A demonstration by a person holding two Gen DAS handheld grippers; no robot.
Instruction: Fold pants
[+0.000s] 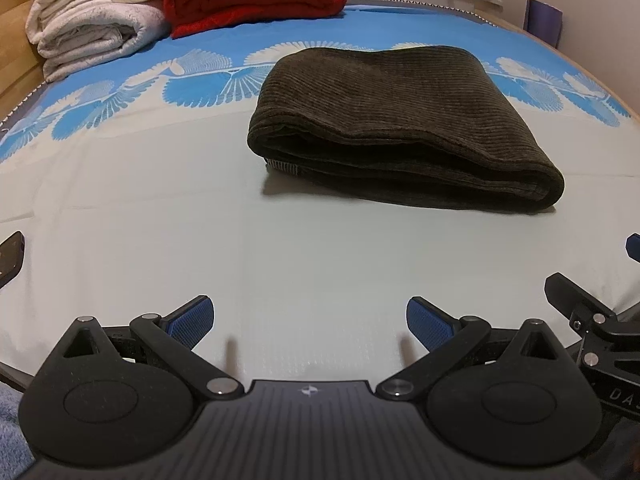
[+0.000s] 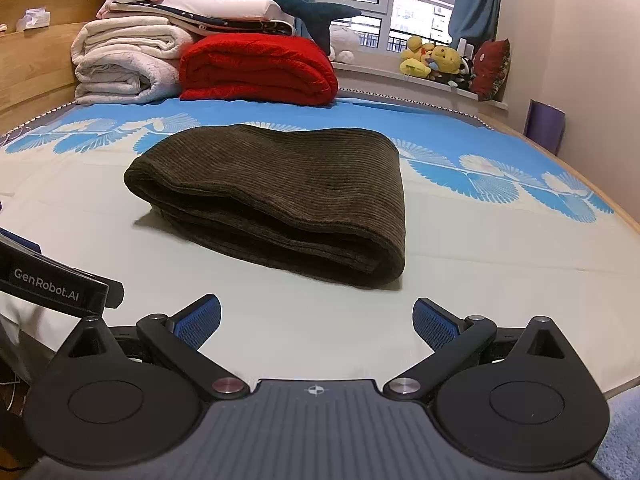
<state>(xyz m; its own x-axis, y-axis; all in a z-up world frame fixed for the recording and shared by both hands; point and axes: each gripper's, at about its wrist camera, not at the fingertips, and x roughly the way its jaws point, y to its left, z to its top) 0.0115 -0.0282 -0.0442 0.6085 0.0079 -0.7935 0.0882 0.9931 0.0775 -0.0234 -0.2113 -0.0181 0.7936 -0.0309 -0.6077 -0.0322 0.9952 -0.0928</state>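
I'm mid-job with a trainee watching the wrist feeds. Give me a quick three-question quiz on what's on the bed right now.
1. True or false: the left gripper is clamped on the brown pants.
2. What lies directly beside the red blanket at the head of the bed? A) white folded blankets B) a laundry basket C) a pair of shoes
3. Fill in: the pants lie as a ____ bundle on the sheet, apart from both the left gripper and the right gripper.

Key
1. False: both grippers are open and hold nothing.
2. A: the white folded blankets sit against it.
3. Folded.
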